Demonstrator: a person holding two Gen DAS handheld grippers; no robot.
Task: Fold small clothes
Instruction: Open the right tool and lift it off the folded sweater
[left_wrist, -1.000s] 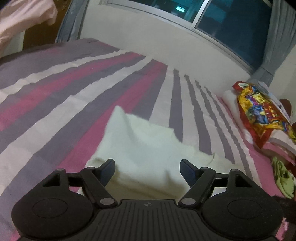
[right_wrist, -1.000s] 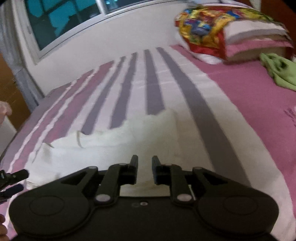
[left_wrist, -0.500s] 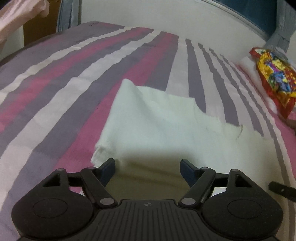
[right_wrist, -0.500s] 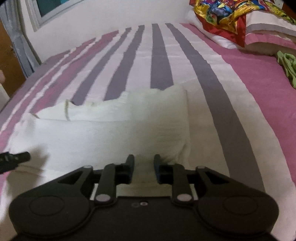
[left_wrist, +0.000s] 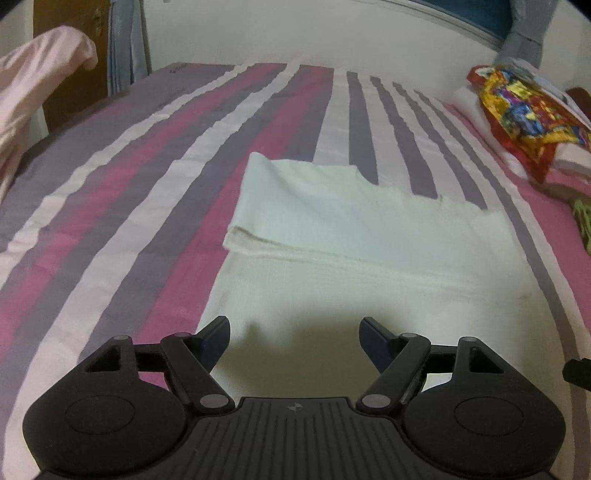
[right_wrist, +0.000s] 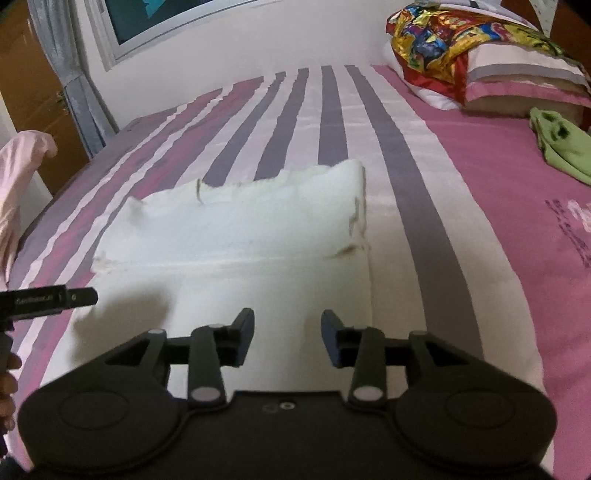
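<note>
A white cloth (left_wrist: 351, 221) lies flat on the striped bed, its far part folded over into a doubled band; it also shows in the right wrist view (right_wrist: 236, 236). My left gripper (left_wrist: 294, 341) is open and empty, hovering over the cloth's near left part. My right gripper (right_wrist: 287, 339) is open and empty over the cloth's near right part. The left gripper's finger (right_wrist: 79, 296) shows at the left edge of the right wrist view.
The bed cover (left_wrist: 147, 192) has pink, purple and white stripes. Pillows with a colourful red-yellow cloth (right_wrist: 443, 40) lie at the head. A green garment (right_wrist: 561, 147) lies at the right. A pink garment (left_wrist: 40, 85) hangs at the left.
Both grippers have pulled back toward the cloth's near edge. The right gripper has opened from nearly shut. The cloth now lies flat with its far part folded over.
</note>
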